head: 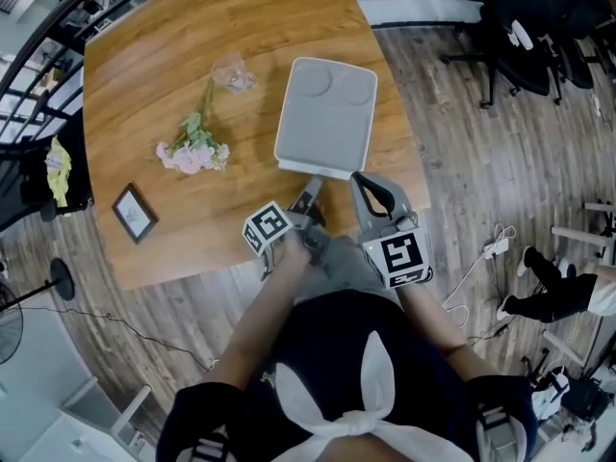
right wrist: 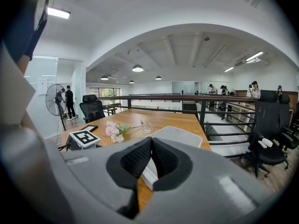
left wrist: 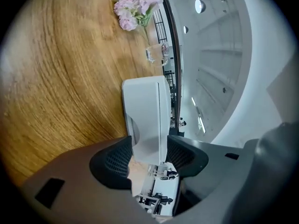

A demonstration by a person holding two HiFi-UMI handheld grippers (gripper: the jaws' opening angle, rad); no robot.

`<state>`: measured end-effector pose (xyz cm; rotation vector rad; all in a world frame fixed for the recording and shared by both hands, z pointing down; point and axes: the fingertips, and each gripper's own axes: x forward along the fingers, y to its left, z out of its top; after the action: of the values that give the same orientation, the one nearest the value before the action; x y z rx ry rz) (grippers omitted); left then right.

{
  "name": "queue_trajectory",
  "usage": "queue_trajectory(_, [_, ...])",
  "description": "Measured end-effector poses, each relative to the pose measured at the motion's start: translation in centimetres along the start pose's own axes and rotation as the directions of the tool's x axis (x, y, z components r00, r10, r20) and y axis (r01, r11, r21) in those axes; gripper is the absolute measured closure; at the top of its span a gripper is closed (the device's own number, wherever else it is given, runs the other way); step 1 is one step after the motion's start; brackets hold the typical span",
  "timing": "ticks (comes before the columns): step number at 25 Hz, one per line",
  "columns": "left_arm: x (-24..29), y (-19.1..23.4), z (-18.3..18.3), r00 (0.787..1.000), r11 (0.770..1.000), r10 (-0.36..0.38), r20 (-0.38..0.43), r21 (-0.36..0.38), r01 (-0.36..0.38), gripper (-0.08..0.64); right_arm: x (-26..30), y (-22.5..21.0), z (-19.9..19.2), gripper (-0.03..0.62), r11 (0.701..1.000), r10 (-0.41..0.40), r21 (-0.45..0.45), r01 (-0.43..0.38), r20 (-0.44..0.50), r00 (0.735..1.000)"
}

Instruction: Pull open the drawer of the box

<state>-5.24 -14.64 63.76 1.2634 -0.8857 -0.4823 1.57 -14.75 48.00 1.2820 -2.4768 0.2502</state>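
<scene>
The wooden table (head: 144, 85) is filling the upper left and middle of the head view. The box (head: 325, 114), a flat pale grey case with two round recesses in its lid, is lying at the upper middle of that frame. It is sitting near the table's right edge, with one short end facing the person.

The left gripper (left wrist: 148, 149) is lying rolled on its side with its jaws well apart, one toward the tabletop and one above the lid. The near end of the box is sitting between the pads (left wrist: 112, 160), which do not appear to be pressing on it yet. The right gripper (right wrist: 151, 146) is holding its jaws together on nothing. In the head view it is pointing at the box's near right corner from just beside it.

The box is looking like moulded plastic: probably light, rigid and smooth. On polished wood such a case is likely to slide bodily when the drawer is being pulled. The drawer front is presumably the near end, where a curved recess is showing low on the face, so take hold there across its thickness. The closed right gripper is looking well placed for bracing the body.

A spray of pink flowers (head: 192, 152), a small picture frame (head: 133, 212) and a clear glass (head: 231, 73) are lying left of the box, well apart from the pull path.
</scene>
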Motion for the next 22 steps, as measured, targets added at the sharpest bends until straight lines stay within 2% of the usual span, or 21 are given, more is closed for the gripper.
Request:
queue_trajectory(12, [1.5,1.1,0.6,0.999,0.999,-0.036,0.018,-0.040,0.037,0.325,0.8,-0.2,-0.8,0.592,1.000,-0.002,0.006,0.002,-0.005,1.000])
queue_trajectory(18, [1.9,1.3,0.7,0.996,0.992,-0.090,0.021,-0.082,0.092,0.328,0.7,-0.1,-1.0,0.592,1.000,0.002,0.008,-0.002,-0.012,1.000])
queue_trajectory(22, [2.1,0.5,0.7,0.986,0.982,-0.162,0.023,-0.092,0.164,0.355,0.9,-0.1,-1.1,0.592,1.000,0.007,0.006,-0.007,-0.014,1.000])
